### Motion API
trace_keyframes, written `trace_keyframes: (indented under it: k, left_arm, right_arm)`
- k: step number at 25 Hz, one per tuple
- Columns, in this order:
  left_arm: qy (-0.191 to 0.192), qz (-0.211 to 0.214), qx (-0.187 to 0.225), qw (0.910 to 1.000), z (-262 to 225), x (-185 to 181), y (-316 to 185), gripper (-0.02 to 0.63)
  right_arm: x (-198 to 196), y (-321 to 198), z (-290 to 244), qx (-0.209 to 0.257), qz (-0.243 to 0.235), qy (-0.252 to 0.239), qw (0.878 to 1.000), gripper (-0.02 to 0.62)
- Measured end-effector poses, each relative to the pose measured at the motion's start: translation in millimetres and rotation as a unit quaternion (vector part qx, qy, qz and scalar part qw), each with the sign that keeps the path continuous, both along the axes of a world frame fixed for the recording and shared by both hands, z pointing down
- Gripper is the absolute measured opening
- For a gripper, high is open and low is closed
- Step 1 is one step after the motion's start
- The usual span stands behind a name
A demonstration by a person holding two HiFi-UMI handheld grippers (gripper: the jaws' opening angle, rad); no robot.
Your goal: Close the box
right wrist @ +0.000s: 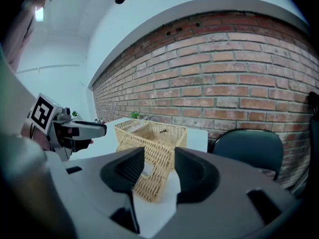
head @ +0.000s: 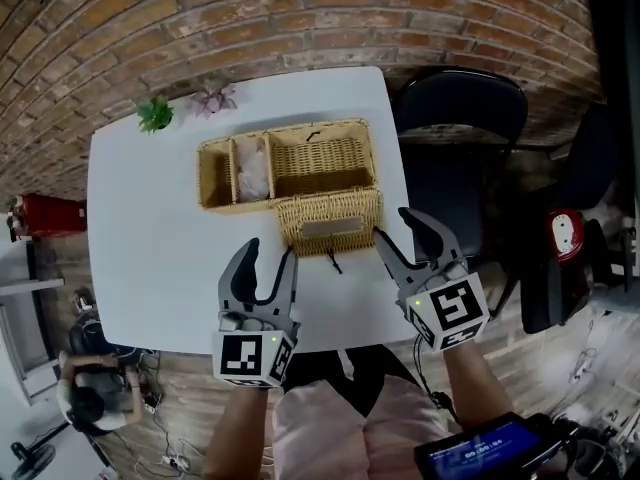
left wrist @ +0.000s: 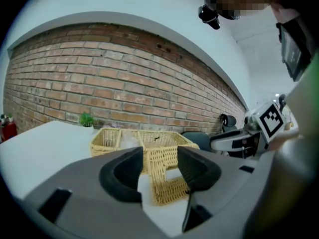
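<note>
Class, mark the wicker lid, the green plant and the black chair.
wicker lid [head: 330, 206], head view, woven strip above its cutout
green plant [head: 155, 114], head view, its leaves
black chair [right wrist: 246, 151], right gripper view, its backrest

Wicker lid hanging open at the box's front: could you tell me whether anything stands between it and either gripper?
Nothing visible does. Only bare white table shows between the lid and the left gripper or the right gripper, both with open, empty jaws. The compartment it must fold over also looks unobstructed.
</note>
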State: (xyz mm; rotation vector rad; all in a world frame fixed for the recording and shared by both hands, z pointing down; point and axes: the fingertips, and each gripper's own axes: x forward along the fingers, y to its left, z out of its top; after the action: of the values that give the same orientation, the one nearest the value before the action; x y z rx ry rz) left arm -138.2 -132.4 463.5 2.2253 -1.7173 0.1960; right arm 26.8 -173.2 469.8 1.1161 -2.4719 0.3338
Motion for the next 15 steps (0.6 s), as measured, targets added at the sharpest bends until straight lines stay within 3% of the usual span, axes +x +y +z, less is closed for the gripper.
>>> trace_keyframes:
  k: [11, 15]
  left_arm:
    - [0.022, 0.047, -0.065, 0.9966, 78, 20, -1, 0.27]
    - [0.0, 0.062, -0.067, 0.9958, 85, 27, -4, 0.281]
  right_arm:
    - [-2, 18, 82, -0.083, -0.017, 0.008, 0.996, 0.243]
    - [-2, 19, 95, -0.097, -0.015, 0.01, 0.995, 0.245]
